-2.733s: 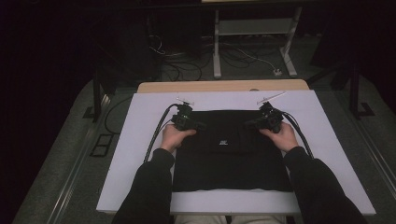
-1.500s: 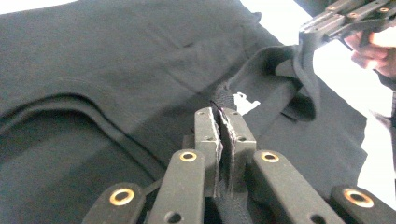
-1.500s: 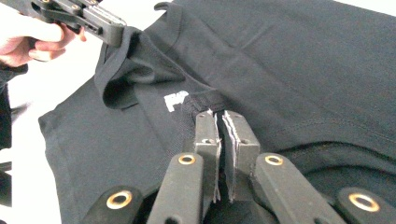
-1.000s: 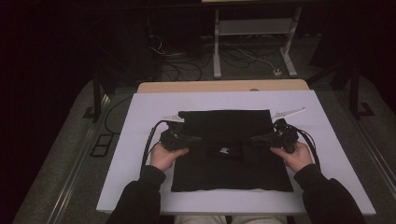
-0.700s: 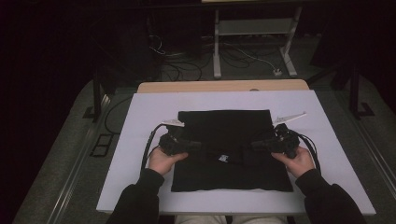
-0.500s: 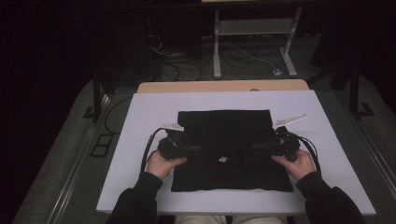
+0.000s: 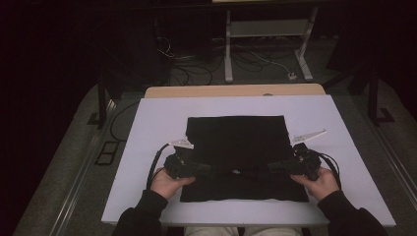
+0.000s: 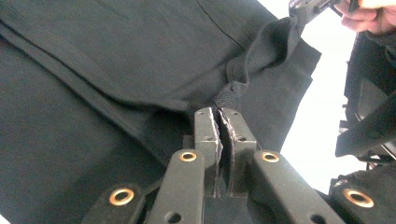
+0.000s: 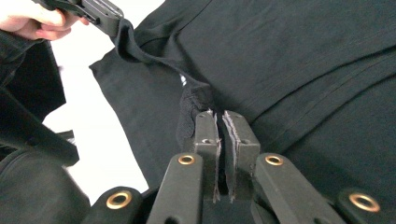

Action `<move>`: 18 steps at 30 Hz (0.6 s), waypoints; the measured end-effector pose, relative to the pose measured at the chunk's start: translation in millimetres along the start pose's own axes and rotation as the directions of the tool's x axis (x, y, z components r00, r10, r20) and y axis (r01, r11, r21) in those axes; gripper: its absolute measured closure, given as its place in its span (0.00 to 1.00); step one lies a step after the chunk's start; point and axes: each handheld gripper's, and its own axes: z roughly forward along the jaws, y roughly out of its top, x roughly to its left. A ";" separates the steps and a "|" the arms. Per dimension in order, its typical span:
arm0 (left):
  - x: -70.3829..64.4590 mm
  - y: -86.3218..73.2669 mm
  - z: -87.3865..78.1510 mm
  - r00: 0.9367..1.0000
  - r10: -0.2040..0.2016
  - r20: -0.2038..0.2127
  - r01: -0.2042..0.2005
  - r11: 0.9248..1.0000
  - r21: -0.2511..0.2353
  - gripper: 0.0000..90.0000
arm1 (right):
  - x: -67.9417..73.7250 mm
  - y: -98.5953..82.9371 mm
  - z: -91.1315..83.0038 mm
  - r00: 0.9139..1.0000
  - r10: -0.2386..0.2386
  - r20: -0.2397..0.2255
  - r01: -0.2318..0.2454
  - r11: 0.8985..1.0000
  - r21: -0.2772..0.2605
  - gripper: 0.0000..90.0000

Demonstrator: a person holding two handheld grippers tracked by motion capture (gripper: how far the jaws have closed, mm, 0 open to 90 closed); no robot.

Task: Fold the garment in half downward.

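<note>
Both jaws pinched nearly closed on cloth: my left gripper (image 7: 204,170) has the near-left part of the black garment (image 7: 236,142), my right gripper (image 7: 275,167) the near-right part, with a fold stretched between them. Garment lies flat mid-bench (image 7: 147,147), on the white sheet. Judged light, limp, non-slip; it sags wherever unsupported. Best hold is at edges or seams, both sides together, keeping tension even so the fold stays straight.

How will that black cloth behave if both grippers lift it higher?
The cloth looks floppy: between the left gripper and right gripper the pinched edge droops in folds, so it would likely sag. It probably weighs little, being thin. The shut jaws seem to bite well, so slipping looks unlikely.
</note>
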 end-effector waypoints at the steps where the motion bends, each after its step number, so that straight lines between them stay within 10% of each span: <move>1: -1.3 -1.1 0.1 1.000 0.005 0.002 -0.005 1.000 0.008 0.94 | 1.2 -1.5 -0.8 1.000 0.000 -0.008 0.000 1.000 0.000 0.92; 18: -21.4 -15.3 3.3 0.997 0.073 0.037 -0.077 0.990 0.117 0.94 | 17.0 -31.7 -8.6 0.997 0.005 -0.076 0.002 0.995 0.097 0.92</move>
